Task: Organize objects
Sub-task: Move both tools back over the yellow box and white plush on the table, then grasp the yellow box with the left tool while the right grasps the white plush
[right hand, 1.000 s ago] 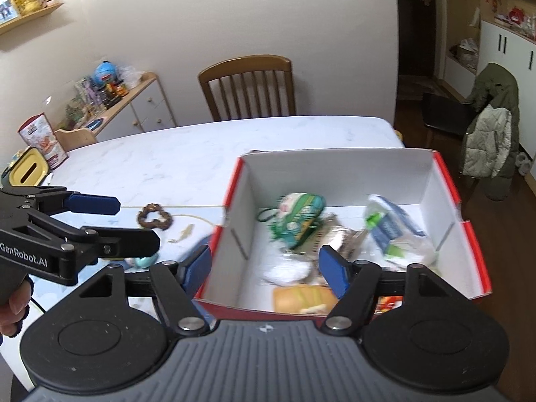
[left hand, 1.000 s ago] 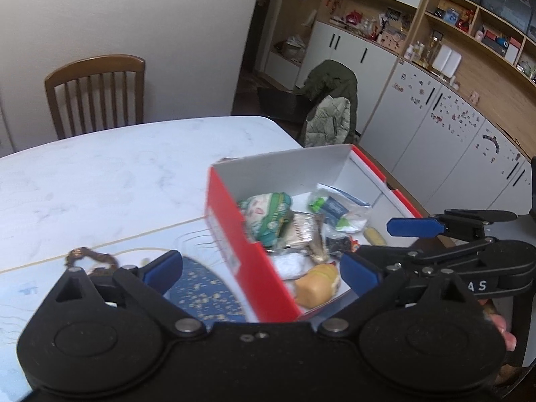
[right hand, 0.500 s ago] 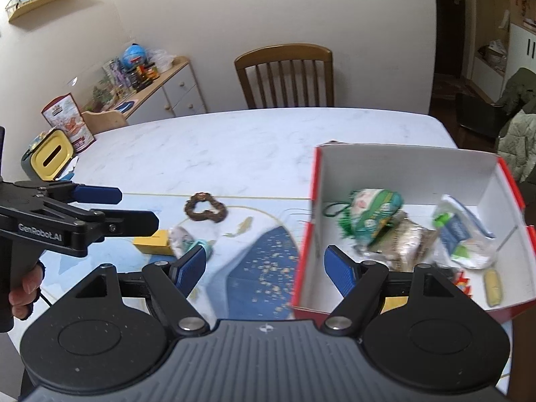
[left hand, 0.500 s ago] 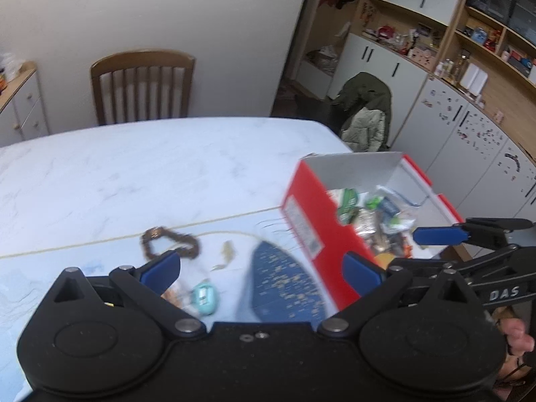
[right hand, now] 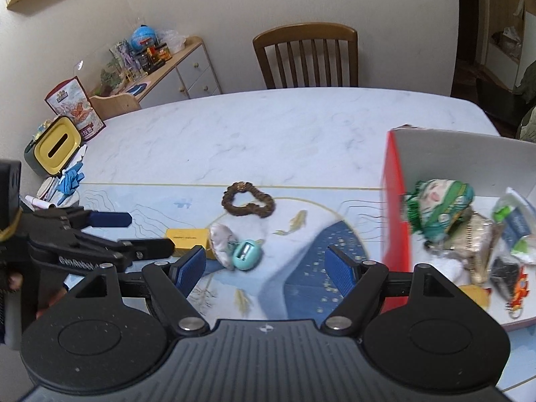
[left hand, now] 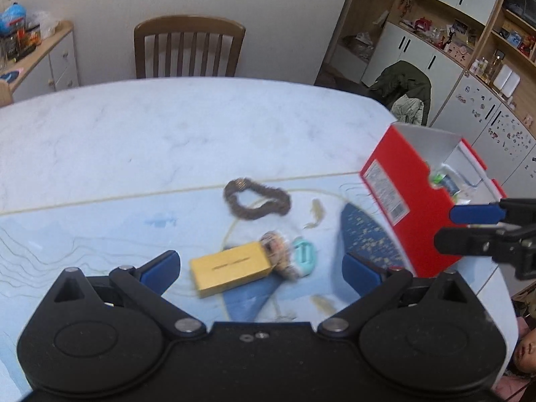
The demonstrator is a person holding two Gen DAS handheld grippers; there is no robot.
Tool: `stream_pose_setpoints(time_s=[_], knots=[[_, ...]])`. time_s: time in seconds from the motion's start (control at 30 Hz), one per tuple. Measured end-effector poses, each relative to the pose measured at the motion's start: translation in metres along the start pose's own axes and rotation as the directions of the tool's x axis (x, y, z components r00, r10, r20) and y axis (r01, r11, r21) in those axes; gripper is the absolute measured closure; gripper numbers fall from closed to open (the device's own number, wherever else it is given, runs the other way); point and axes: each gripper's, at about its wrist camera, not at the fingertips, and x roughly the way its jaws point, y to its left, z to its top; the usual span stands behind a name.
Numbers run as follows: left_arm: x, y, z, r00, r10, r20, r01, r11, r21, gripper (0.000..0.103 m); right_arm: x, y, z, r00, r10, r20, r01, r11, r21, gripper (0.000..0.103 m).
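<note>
Sorting is partly done, judging by how things are lying: a red box (right hand: 395,221) with a white inside is sitting at the right edge of the bench (right hand: 268,127), and it is already holding several things, among them a green-and-white packet (right hand: 439,201), a silvery packet, and a clear bag with a green and blue label.

Four loose things are waiting outside the box on the blue illustrated mat (left hand: 83,227) that is covering the near part of the bench. A brown beaded loop (left hand: 256,198) is lying farthest from you, apart from the others. Nearer you, a flat yellow block (left hand: 231,268) is lying on its broad face, a pale rounded item (left hand: 279,258), too blurred to name, is touching its right end, and a small teal oval piece (left hand: 304,256) is sitting just beside that.

You are holding your left gripper (left hand: 259,269) released, jaws wide, and it is framing the yellow block without touching it. Your right gripper (right hand: 266,266) is also released and holding nothing, and it is hovering near the teal piece. Both are pointing steeply down toward this cluster.

My judgement: these four still need to go into the box.
</note>
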Motion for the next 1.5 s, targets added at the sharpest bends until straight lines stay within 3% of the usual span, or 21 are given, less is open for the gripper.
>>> stream_pose_setpoints(time_s=[0.27, 0.57, 0.7, 0.93, 1.3, 1.5], knots=[[0.021, 0.032, -0.013, 1.000, 0.003, -0.030, -0.004, 1.000, -0.010, 0.002, 0.034, 0.023, 0.001, 0.999, -0.018, -0.045, 0.018, 1.000, 0.014, 0.025], [0.041, 0.046, -0.020, 0.998, -0.026, -0.061, 0.031, 0.996, 0.081, 0.020, 0.066, 0.043, 0.004, 0.996, -0.029, -0.086, 0.029, 1.000, -0.003, 0.025], [0.047, 0.043, -0.021, 0.997, -0.043, -0.060, 0.052, 0.986, 0.158, 0.021, 0.081, 0.050, 0.005, 0.993, -0.034, -0.111, 0.033, 0.999, -0.016, 0.031], [0.055, 0.046, -0.013, 0.994, -0.089, -0.059, 0.099, 0.972, 0.212, 0.024, 0.104, 0.060, 0.009, 0.989, -0.053, -0.138, 0.049, 0.998, -0.038, 0.040], [0.064, 0.043, -0.012, 0.984, -0.167, -0.070, 0.179, 0.950, 0.257, 0.047, 0.131, 0.066, 0.016, 0.983, -0.073, -0.169, 0.066, 0.997, -0.044, 0.061], [0.066, 0.043, -0.012, 0.980, -0.183, -0.073, 0.195, 0.950, 0.244, 0.052, 0.140, 0.061, 0.018, 0.981, -0.082, -0.177, 0.080, 0.997, -0.017, 0.068]])
